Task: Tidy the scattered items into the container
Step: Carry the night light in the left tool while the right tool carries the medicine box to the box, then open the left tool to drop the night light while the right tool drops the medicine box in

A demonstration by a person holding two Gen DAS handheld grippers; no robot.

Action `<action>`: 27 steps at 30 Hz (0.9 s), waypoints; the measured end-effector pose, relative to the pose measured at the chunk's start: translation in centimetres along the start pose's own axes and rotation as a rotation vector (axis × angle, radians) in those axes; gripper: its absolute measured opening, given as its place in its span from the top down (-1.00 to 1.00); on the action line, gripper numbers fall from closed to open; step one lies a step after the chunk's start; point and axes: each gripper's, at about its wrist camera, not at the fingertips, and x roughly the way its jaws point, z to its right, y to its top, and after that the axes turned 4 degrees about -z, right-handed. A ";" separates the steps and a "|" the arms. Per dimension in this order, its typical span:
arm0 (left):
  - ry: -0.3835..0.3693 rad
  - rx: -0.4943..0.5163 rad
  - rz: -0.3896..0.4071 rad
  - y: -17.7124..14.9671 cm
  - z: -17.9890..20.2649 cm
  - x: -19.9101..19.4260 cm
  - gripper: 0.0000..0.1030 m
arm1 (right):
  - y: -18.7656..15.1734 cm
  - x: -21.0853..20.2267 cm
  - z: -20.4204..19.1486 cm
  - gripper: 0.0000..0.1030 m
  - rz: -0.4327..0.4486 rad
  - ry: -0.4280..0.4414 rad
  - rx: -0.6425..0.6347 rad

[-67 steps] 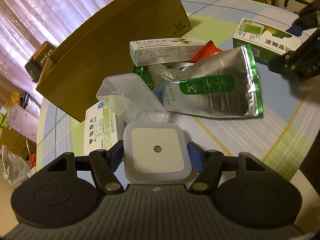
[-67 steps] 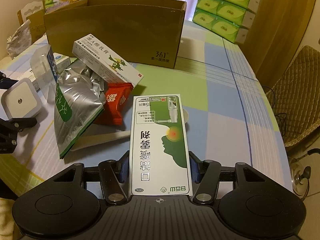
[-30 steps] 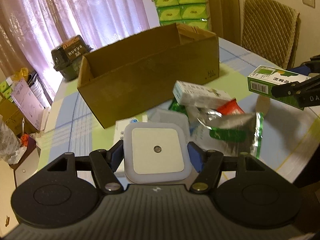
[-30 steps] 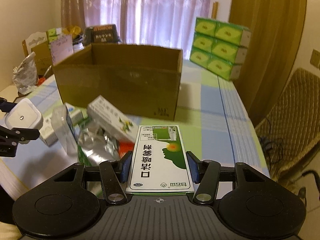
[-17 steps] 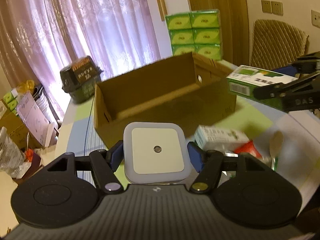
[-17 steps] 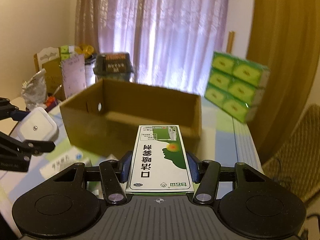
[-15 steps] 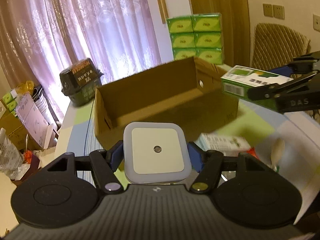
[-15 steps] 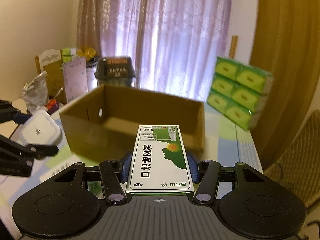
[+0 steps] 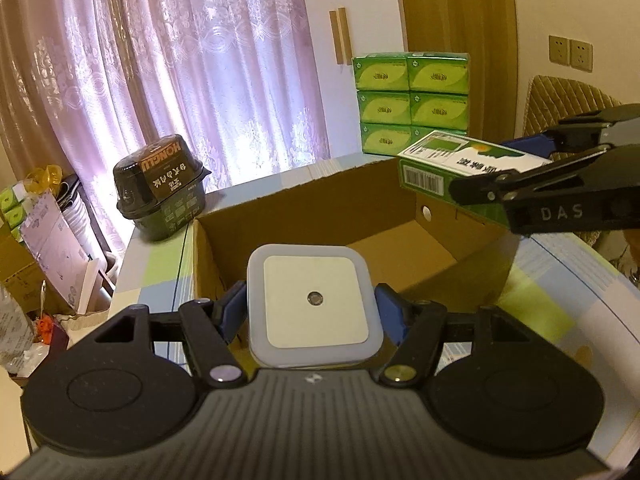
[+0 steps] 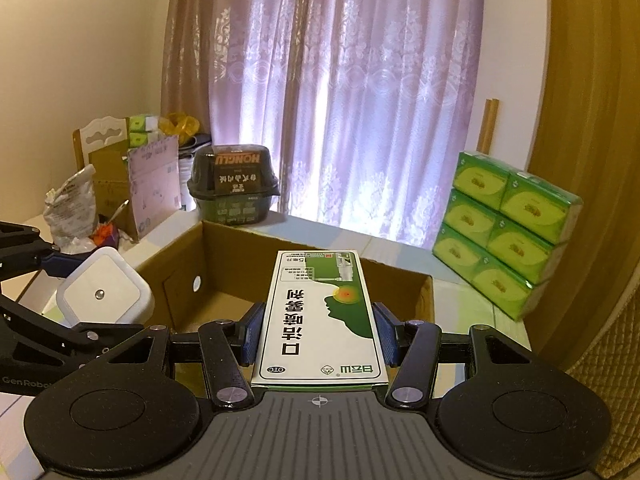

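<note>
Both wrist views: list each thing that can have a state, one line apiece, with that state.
cardboard box: open-topped, visible floor bare.
white square night light: clamped, lifted near the box.
green and white medicine box: clamped flat, lifted over the box.
left gripper: shut on the light.
right gripper: shut on the medicine box.

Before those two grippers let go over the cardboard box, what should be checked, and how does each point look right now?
1. Left gripper shut on the white square night light: ok.
2. Right gripper shut on the green and white medicine box: ok.
3. Cardboard box open at the top: ok.
4. Visible box floor bare, room to drop: ok.
5. Medicine box tip over the opening: ok, as the left wrist view shows.
6. Night light fully past the near wall: cannot tell.
</note>
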 end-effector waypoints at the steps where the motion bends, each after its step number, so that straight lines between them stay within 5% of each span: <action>1: -0.007 -0.007 -0.002 0.2 -0.2 0.4 -0.23 | 0.2 0.5 0.1 -0.12 -0.003 0.001 -0.001; 27: -0.075 -0.124 -0.060 2.7 -2.6 9.6 -0.24 | -0.6 7.6 2.9 -0.12 -0.089 0.027 0.074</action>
